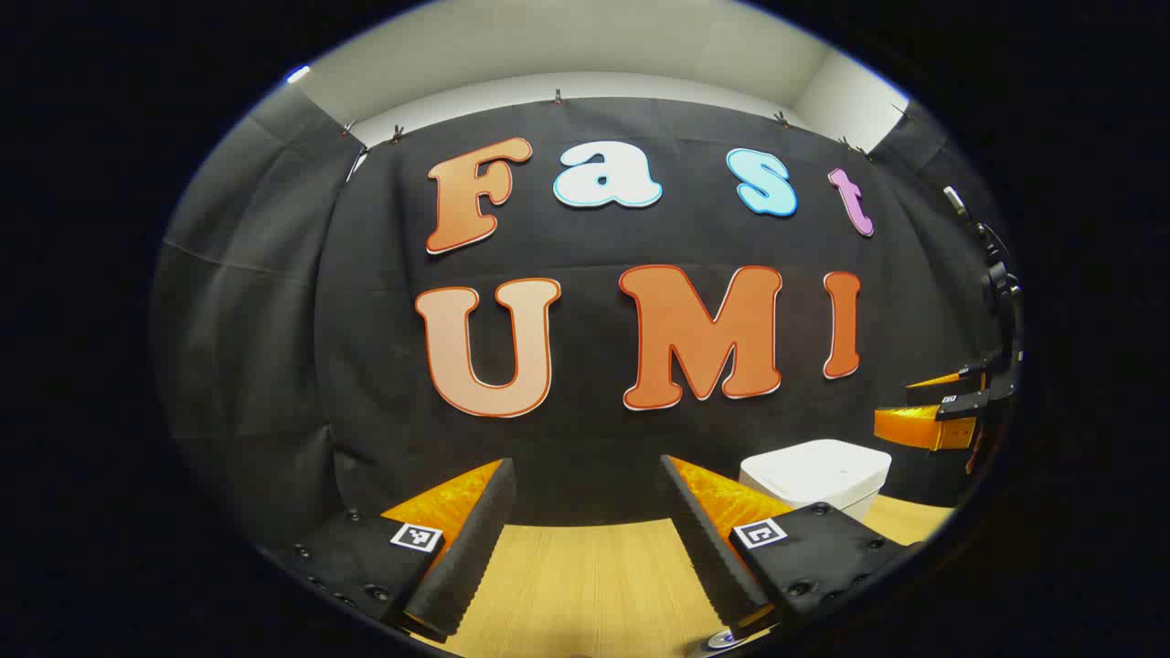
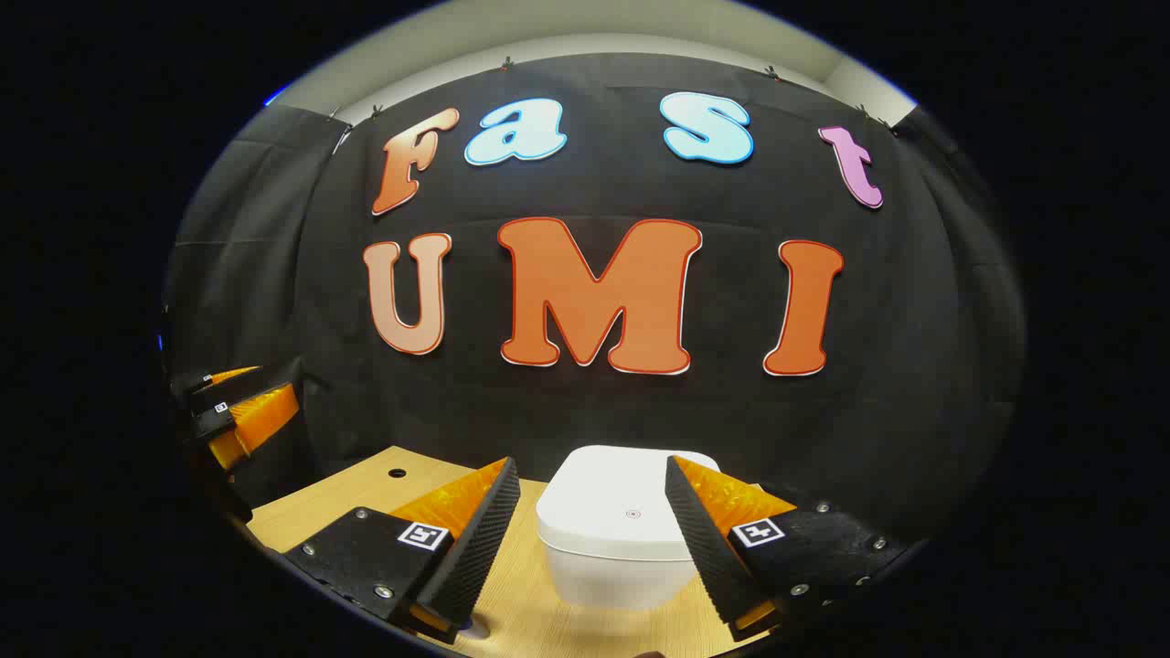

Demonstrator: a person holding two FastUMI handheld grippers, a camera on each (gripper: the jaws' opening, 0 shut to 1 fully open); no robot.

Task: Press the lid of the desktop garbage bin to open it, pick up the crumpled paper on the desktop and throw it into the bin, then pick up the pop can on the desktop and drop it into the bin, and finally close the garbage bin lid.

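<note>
The white bin (image 2: 622, 539) stands on the wooden desk (image 2: 539, 621) with its lid (image 2: 626, 507) down flat. The right gripper (image 2: 594, 539) hangs just before it, fingers spread and holding nothing; the left gripper (image 1: 585, 539) waits off to the side, also spread and empty. A shut lid fits either the opening press or the finished job, and I can't tell which from here.

Right claw (image 2: 592, 539) hangs spread before the shut white bin (image 2: 622, 539); bare worktop (image 1: 585, 576) lies open ahead of the left claw (image 1: 585, 539).
</note>
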